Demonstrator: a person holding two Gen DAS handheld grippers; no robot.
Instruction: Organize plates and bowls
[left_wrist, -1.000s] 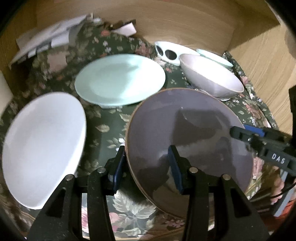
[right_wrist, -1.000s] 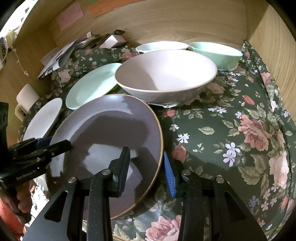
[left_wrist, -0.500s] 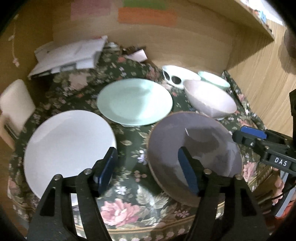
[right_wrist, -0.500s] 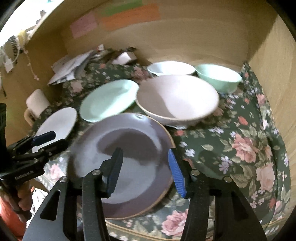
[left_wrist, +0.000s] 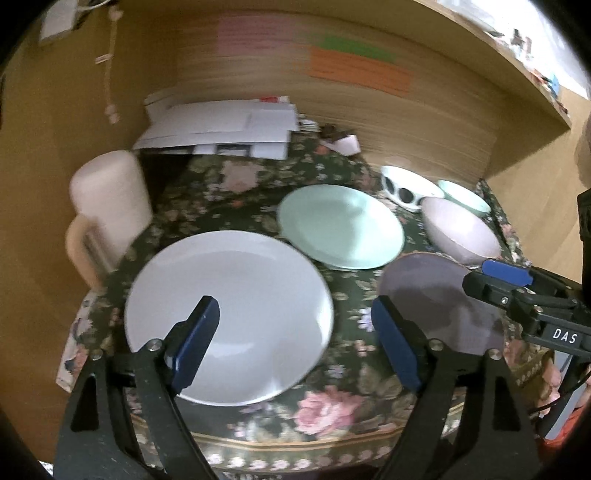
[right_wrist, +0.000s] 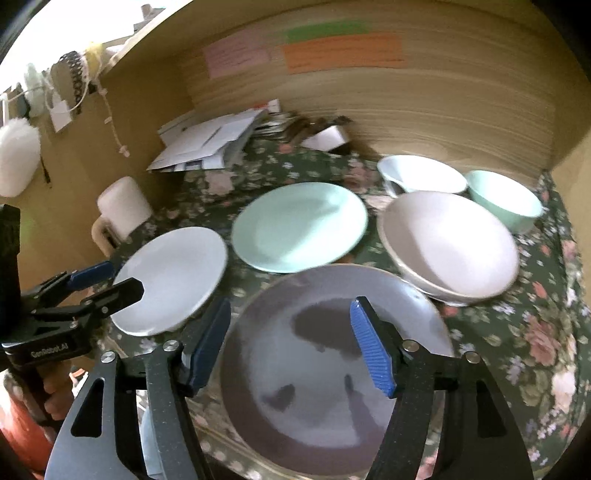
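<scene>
While both jaws are opening w/ nothing gripped, left gripper (left_wrist: 295, 339) over white plate (left_wrist: 236, 314), right gripper (right_wrist: 291, 343) over grey plate (right_wrist: 314, 369), mint plate (right_wrist: 299, 225) & bowls behind, all on floral cloth (right_wrist: 535, 314).

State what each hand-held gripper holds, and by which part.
Nothing. The left hand-held gripper and right hand-held gripper are both opening, empty, above the round grey plate.

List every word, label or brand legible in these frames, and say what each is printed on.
"DAS": on the right gripper body, left wrist view.
"GenRobot.AI": on the left gripper body, right wrist view.
Coloured notes on the wooden back wall: too blurred to read.
Papers at the back: print too blurred to read.
</scene>
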